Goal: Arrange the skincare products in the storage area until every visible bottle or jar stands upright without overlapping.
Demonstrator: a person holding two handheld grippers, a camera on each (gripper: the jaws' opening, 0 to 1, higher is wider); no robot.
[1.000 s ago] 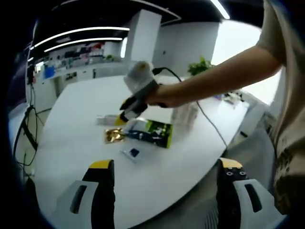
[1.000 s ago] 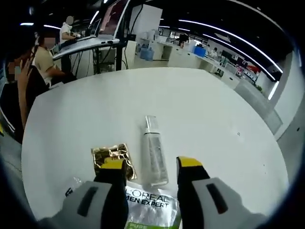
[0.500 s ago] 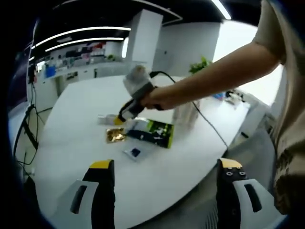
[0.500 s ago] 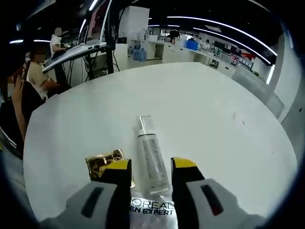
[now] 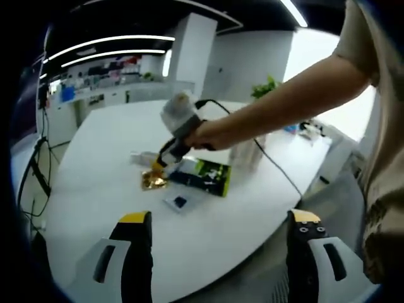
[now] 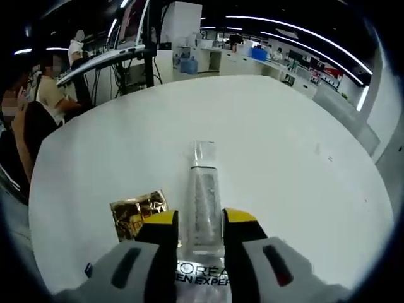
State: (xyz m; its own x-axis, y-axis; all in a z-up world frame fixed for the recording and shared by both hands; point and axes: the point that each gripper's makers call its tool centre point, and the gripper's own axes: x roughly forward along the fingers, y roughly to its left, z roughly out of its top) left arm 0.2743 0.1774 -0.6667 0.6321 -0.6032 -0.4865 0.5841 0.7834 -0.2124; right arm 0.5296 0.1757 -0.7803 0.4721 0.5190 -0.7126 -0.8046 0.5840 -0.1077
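Observation:
A clear tube-shaped bottle (image 6: pixel 203 189) lies on the white table (image 6: pixel 284 145), its cap pointing away from me. My right gripper (image 6: pixel 199 221) has its yellow-tipped jaws closed in against the bottle's lower sides. In the left gripper view the same right gripper (image 5: pixel 158 165) reaches down in a person's hand to the bottle (image 5: pixel 142 156). A gold sachet (image 6: pixel 137 211) lies just left of the jaws. A L'Oreal pack (image 6: pixel 199 271) sits under them. My left gripper (image 5: pixel 219 252) hangs wide open over the table's near edge, holding nothing.
A green and black pack (image 5: pixel 205 175), the gold sachet (image 5: pixel 153 180) and a small dark sachet (image 5: pixel 177 202) lie mid-table. A clear container (image 5: pixel 246 151) stands behind the arm. People sit at desks (image 6: pixel 50 88) beyond the table's far left edge.
The right gripper's jaws have narrowed onto the bottle, which now lies straight between them. In the left gripper view the hand has dropped lower toward the table.

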